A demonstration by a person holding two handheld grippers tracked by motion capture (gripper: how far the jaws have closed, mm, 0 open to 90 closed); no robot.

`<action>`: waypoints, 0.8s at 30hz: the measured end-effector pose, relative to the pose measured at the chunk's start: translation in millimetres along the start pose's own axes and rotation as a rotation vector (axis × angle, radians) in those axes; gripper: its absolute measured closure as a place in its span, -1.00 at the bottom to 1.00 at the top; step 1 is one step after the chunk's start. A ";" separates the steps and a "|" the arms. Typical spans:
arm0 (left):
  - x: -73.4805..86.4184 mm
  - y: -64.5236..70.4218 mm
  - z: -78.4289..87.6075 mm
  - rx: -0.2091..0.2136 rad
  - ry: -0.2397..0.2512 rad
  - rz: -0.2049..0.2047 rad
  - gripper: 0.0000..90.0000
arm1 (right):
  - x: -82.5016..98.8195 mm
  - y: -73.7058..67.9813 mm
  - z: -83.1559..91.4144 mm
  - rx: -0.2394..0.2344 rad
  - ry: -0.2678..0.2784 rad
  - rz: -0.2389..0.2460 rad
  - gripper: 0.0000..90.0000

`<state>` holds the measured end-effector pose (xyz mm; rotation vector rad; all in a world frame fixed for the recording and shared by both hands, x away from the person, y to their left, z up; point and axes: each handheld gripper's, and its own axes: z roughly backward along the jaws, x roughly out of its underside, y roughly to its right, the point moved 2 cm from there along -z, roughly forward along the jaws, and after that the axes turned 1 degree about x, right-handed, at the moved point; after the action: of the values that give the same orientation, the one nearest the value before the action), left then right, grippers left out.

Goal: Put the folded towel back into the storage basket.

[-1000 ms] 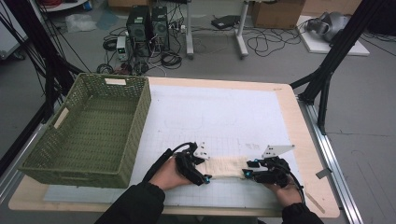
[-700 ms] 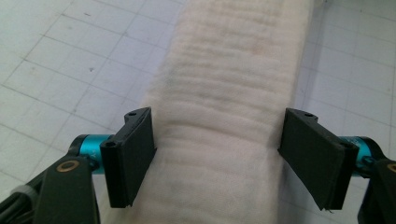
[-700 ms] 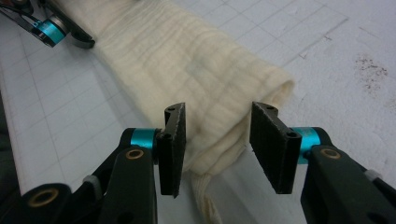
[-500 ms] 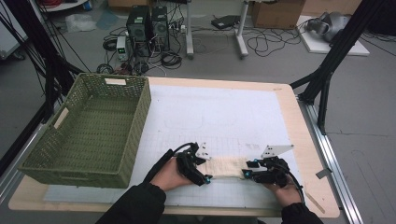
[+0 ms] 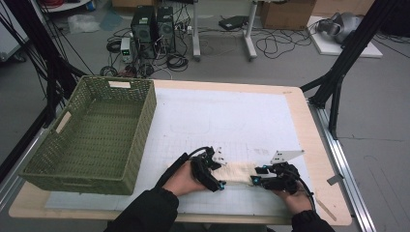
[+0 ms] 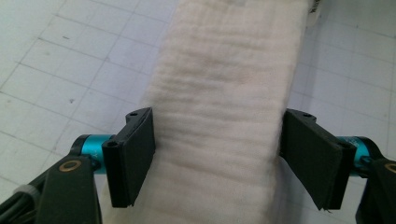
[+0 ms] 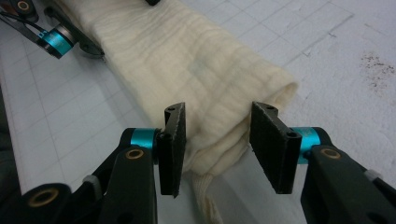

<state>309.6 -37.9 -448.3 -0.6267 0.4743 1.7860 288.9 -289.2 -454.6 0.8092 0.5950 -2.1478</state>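
A: I'm straddling the folded cream cloth (image 5: 238, 172) at the table's (image 5: 232, 92) near edge. Left gripper (image 5: 216, 181) spread wide across its left end, pads just beside the cloth, not pinching.

B: Right gripper (image 7: 217, 142)?

A: Half open around the right end, not clamped. I'm suggesting closing both evenly, catching all layers.

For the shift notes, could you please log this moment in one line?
cloth: folded, on mat | left claw: straddles one end | right claw: around other end

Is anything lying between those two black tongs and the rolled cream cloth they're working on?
Nothing visible does. The rolled cloth lies between the left tongs and the right tongs, on the bare white mat.
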 end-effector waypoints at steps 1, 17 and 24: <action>0.2 0.4 -0.4 -0.001 0.003 0.000 -0.41 | 0.0 0.0 0.0 0.000 0.000 0.001 0.24; -6.3 -13.9 10.7 0.042 0.048 0.095 -0.28 | 0.3 1.3 -1.0 -0.011 0.000 -0.010 0.23; -6.4 -10.2 0.4 0.034 0.006 0.082 -0.28 | 0.5 0.7 -0.5 -0.011 -0.003 -0.010 0.23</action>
<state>320.7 -39.5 -444.0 -0.5964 0.5405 1.8495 289.4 -289.6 -455.3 0.7981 0.6098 -2.1527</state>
